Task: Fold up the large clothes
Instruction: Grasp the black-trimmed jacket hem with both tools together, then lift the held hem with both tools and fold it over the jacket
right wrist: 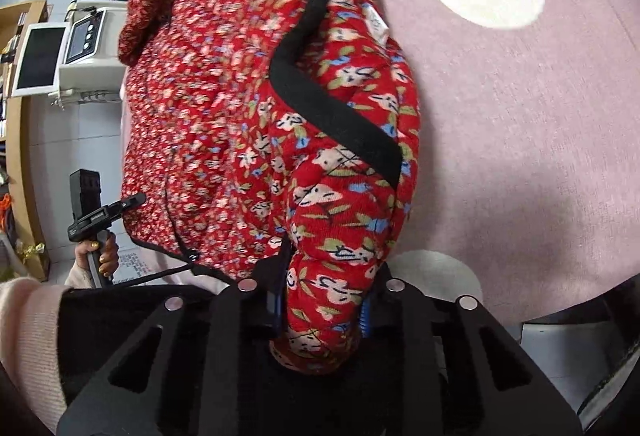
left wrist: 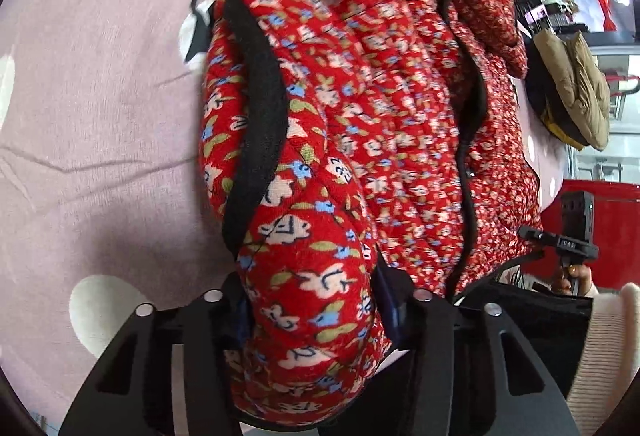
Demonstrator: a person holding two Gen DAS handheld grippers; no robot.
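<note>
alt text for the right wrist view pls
The right gripper is clamped on a bunched edge of a red floral quilted jacket with black trim, which lies on a pink sheet with white dots. At left, a hand holds the other gripper's handle.

The left gripper (left wrist: 312,308), at the bottom centre of the left wrist view, has its jaws clamped on a thick bunch of the red floral quilted jacket (left wrist: 360,96). The right gripper (right wrist: 320,300), at the bottom centre of the right wrist view, pinches another bunch of the same jacket. Each view shows the person's other hand at its lower edge, gripping a black handle, with a pale knit sleeve (right wrist: 24,332) beside it.
</note>
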